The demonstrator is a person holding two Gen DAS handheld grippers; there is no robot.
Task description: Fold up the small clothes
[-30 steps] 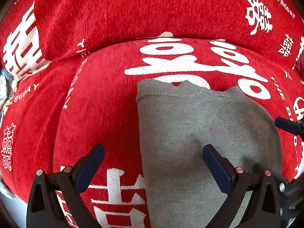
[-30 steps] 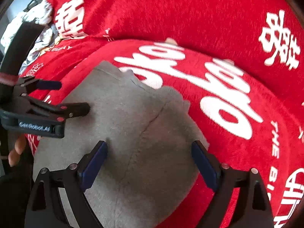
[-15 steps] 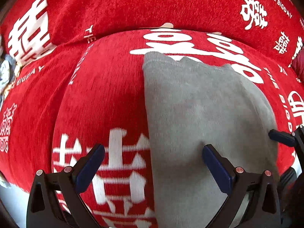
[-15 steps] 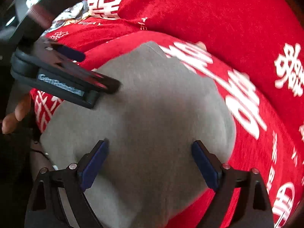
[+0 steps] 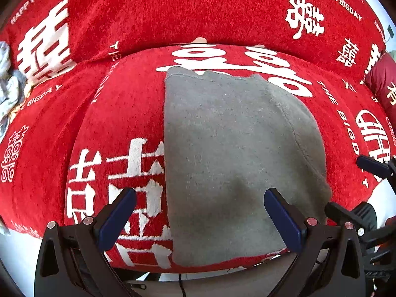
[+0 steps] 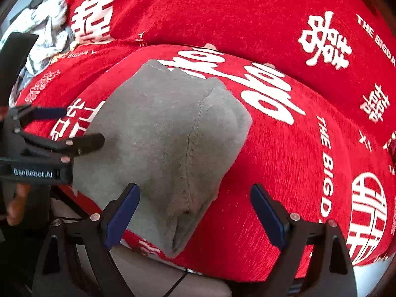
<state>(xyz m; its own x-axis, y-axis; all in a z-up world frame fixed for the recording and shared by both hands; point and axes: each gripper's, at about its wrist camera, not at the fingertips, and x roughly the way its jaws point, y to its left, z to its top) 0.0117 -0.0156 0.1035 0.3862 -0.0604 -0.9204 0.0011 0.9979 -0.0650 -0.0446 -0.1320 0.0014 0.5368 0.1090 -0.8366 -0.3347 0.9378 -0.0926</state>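
Grey garment lies folded into a flat rectangle on the red cushion, seen from the left wrist; the left gripper hangs above its near edge, jaws wide, holding nothing. From the right wrist, the right gripper is likewise spread and empty over the garment's near corner. Folding looks nearly finished; next probably comes another fold or lifting it aside.

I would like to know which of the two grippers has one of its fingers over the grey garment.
The left gripper: its right-hand finger hangs above the folded grey garment, whereas the right gripper has the garment's corner and red cover between its fingers.
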